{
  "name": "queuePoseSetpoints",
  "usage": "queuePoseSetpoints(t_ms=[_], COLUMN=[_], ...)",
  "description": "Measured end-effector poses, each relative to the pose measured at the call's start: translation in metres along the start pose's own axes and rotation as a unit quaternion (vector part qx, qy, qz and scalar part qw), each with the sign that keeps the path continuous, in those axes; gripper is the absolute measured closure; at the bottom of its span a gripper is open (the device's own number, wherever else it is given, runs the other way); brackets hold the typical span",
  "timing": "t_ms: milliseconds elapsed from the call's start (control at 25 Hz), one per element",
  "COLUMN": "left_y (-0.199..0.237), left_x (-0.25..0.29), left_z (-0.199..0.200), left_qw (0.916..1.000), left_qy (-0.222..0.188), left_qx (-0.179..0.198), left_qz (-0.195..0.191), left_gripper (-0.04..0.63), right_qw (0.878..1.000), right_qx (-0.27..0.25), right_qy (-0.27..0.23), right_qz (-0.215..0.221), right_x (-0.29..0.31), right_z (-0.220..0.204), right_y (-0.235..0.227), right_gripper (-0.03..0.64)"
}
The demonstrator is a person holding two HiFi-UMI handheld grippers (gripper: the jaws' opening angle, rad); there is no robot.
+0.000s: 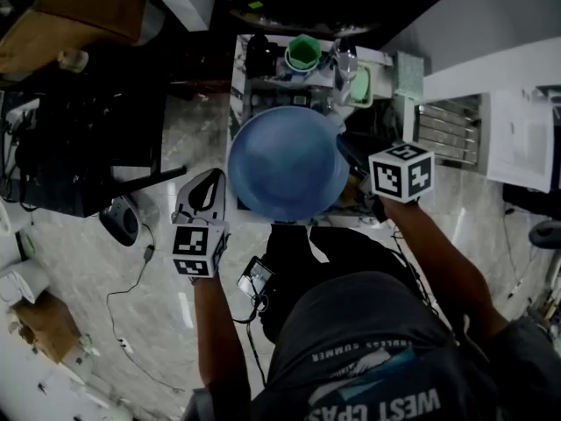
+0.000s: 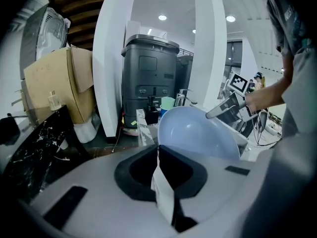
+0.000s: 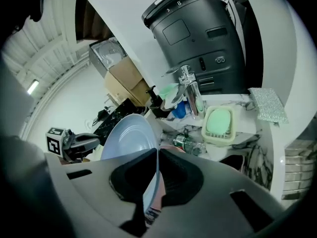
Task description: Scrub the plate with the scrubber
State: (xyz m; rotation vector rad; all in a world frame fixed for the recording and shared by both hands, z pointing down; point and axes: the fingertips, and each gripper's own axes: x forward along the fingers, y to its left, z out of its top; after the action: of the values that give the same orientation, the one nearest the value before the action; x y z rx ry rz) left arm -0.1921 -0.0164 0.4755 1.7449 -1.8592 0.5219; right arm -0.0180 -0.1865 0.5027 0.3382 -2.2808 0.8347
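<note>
A round pale blue plate (image 1: 285,160) hangs tilted in the air over the small sink counter (image 1: 238,68). My right gripper (image 1: 348,150) is shut on its right rim, and in the right gripper view the plate's edge (image 3: 126,138) runs straight into the closed jaws (image 3: 157,168). My left gripper (image 1: 206,184) sits just left of and below the plate, apart from it. In the left gripper view its jaws (image 2: 161,155) meet with only a thin white strip at the seam, and the plate's hollow (image 2: 198,133) faces them. A silvery scrubber pad (image 3: 267,104) lies on the counter's right end (image 1: 408,75).
A chrome tap (image 3: 189,90), a green soap dish (image 3: 219,123), a green cup (image 1: 303,53) and a plastic bottle (image 3: 185,144) crowd the counter. A tall dark bin (image 2: 148,78) stands behind it, a cardboard box (image 2: 59,88) to its left. A wire rack (image 1: 449,128) stands right.
</note>
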Motion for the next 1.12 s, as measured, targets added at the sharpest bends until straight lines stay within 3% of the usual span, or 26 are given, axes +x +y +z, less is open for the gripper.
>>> queuePoseSetpoints(t_ms=[360, 760, 1120], left_y=[0.009, 0.026, 0.028], left_x=[-0.013, -0.033, -0.031], left_z=[-0.034, -0.073, -0.076], left_qw=[0.9992, 0.9965, 0.9970], left_qy=[0.015, 0.033, 0.018], left_qx=[-0.029, -0.057, -0.049], left_qz=[0.022, 0.051, 0.057], left_gripper=[0.589, 0.589, 0.591], right_qw=[0.998, 0.993, 0.992], right_qx=[0.020, 0.033, 0.039], right_qy=[0.048, 0.087, 0.084], right_qz=[0.047, 0.070, 0.086], right_x=[0.036, 0.067, 0.077], right_z=[-0.025, -0.048, -0.050], right_y=[0.037, 0.065, 0.073], right_gripper=[0.575, 0.575, 0.572])
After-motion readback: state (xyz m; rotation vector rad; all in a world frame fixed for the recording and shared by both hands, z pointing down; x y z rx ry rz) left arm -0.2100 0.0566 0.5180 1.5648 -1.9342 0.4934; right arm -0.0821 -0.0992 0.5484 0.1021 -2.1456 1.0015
